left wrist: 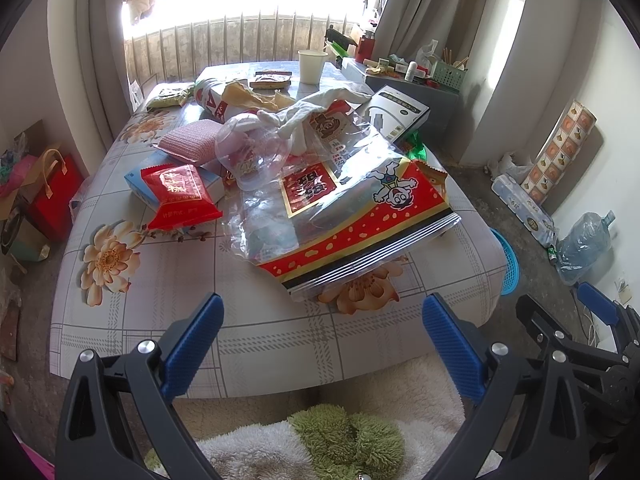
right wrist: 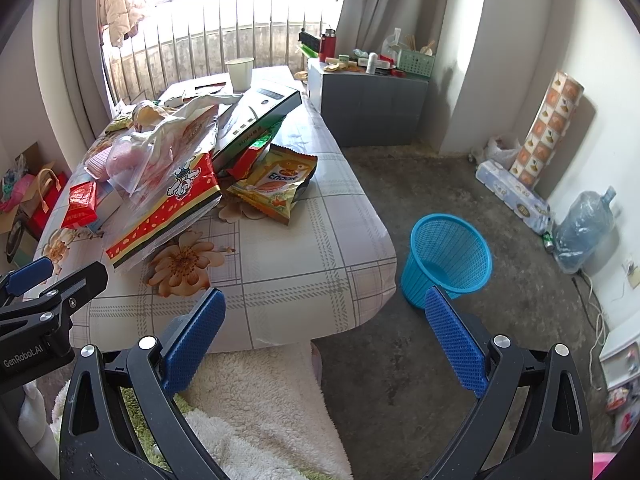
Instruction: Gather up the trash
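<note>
Since both the left gripper [left wrist: 322, 312] and right gripper [right wrist: 325, 308] sit spread wide and empty, the big snack bag [left wrist: 360, 216] just ahead of the left fingers looks light, crinkly, slippery; its stiff zip edge is probably the best grab.

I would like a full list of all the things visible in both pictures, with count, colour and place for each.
Table with floral plaid cloth: one, pale grey, centre.
Large red zip-top snack bag: one, red and clear, near table edge.
Small red snack packet: one, red, table left.
Yellow-orange snack bag: one, table right.
Black and white flat box: one, far right of pile.
Pink knitted cloth: one, pink, behind the red packet.
White paper cup: one, far table end.
Blue mesh plastic bin: one, floor, right of table.
Clear water jug: one, bluish, by right wall.
Grey cabinet: one, beyond table.
Left gripper: blue pads, open.
Right gripper: blue pads, open.
</note>
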A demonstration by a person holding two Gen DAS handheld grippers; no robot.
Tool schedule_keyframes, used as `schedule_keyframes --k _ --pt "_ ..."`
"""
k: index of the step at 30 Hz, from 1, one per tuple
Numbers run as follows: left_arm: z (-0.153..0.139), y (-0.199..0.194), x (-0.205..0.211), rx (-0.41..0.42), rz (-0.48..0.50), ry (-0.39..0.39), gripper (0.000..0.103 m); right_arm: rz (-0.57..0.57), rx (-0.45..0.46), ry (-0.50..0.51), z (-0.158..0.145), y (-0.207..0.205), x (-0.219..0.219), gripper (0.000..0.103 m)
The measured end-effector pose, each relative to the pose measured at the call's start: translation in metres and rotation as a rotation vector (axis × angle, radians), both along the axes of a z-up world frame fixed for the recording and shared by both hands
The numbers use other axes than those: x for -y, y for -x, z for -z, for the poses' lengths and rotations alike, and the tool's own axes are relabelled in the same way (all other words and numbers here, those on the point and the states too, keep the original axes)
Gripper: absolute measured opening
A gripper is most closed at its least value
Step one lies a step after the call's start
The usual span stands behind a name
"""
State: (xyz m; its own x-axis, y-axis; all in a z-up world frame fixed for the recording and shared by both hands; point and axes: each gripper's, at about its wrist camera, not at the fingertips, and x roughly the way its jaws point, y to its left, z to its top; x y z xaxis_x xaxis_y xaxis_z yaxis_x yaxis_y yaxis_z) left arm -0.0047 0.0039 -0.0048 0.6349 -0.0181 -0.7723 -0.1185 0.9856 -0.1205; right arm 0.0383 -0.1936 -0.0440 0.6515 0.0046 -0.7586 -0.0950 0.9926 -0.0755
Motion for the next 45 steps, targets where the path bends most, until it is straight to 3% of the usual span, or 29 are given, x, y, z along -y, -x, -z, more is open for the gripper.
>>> schedule_keyframes --k 36,45 --pt "0.002 -0.001 0.001 -0.004 0.001 0.001 0.097 0.002 0.001 -0.003 -0.003 0.0 -0.001 0.095" --pt "0.012 0.004 -0.033 0.068 -0.002 0.066 0.097 0.016 0.083 -0.043 -0.023 -0.018 -0.015 0.095"
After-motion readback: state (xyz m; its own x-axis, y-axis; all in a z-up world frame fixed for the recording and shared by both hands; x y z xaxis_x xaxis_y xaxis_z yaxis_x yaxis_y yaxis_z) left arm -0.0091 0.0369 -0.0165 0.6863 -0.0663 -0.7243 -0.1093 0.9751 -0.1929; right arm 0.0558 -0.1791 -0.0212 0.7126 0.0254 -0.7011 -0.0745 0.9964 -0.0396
